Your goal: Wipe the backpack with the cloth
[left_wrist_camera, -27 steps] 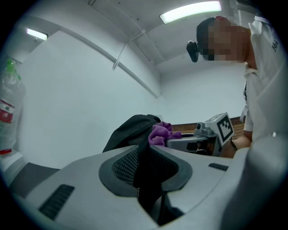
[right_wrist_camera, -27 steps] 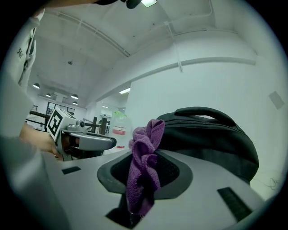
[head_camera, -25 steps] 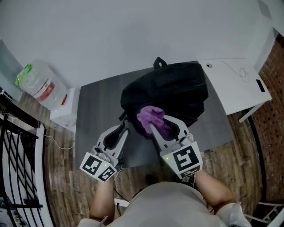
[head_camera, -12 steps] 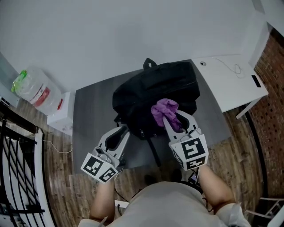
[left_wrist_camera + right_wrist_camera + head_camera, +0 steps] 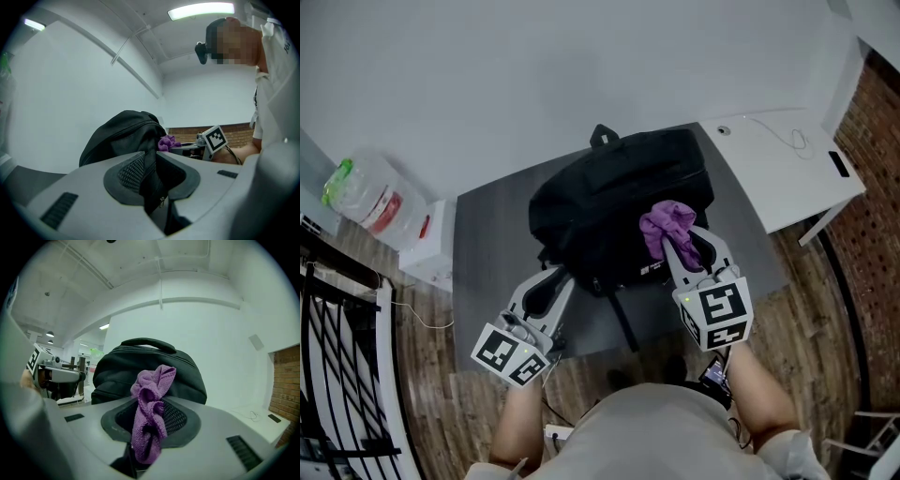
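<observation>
Your left gripper (image 5: 556, 277) is pinched partway shut on a zippered fold of the backpack (image 5: 619, 187), which lies just ahead of both grippers on the grey table (image 5: 487, 234). Your right gripper (image 5: 682, 242) clamps the purple cloth (image 5: 667, 223), which bunches past its tips and seems to rest on the pack. Anchor with the left and drag the cloth flat, pressing lightly.

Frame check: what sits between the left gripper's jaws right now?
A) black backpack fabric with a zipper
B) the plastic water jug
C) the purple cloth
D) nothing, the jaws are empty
A: in the left gripper view, the left gripper pinches a black fold of the backpack with a zipper pull hanging from it, while the purple cloth is in the right gripper.
</observation>
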Motion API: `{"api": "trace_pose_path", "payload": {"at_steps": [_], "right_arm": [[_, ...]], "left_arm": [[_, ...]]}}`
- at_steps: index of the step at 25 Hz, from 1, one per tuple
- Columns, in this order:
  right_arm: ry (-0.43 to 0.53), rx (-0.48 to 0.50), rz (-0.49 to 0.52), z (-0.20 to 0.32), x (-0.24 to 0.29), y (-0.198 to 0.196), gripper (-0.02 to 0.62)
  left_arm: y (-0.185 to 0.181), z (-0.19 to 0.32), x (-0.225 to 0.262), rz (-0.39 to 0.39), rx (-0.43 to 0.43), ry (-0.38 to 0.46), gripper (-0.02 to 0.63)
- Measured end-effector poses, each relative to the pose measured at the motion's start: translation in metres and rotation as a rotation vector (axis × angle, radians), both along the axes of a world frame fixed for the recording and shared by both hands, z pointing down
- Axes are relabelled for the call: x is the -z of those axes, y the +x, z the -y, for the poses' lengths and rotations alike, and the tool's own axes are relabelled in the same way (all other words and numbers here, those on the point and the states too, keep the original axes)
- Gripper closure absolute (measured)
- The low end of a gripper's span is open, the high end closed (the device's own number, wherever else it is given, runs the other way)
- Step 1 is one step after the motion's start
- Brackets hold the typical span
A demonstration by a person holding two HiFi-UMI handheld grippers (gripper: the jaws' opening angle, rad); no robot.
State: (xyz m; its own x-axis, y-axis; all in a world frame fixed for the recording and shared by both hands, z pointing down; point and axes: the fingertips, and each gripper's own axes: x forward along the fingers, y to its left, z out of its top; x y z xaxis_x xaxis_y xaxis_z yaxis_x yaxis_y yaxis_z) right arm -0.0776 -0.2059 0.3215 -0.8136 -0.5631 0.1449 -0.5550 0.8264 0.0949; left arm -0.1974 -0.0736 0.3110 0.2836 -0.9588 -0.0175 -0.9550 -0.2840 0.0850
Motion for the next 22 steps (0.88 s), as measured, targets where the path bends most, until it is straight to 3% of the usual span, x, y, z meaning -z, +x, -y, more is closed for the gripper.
{"api": "trace_pose_path", "payload": {"at_steps": [12,22], "right_arm": [[-0.007,-0.070,-0.001,0.030,-0.005,0.050,0.492],[-0.031,-0.166,-0.027,0.077,-0.020,0.112,0.492]], "left_arm": [[0.013,0.008,-0.004,-0.002,0.017,-0.024,0.540],[0.038,0.005,-0.018,-0.020,0.105,-0.067,0.540]]}}
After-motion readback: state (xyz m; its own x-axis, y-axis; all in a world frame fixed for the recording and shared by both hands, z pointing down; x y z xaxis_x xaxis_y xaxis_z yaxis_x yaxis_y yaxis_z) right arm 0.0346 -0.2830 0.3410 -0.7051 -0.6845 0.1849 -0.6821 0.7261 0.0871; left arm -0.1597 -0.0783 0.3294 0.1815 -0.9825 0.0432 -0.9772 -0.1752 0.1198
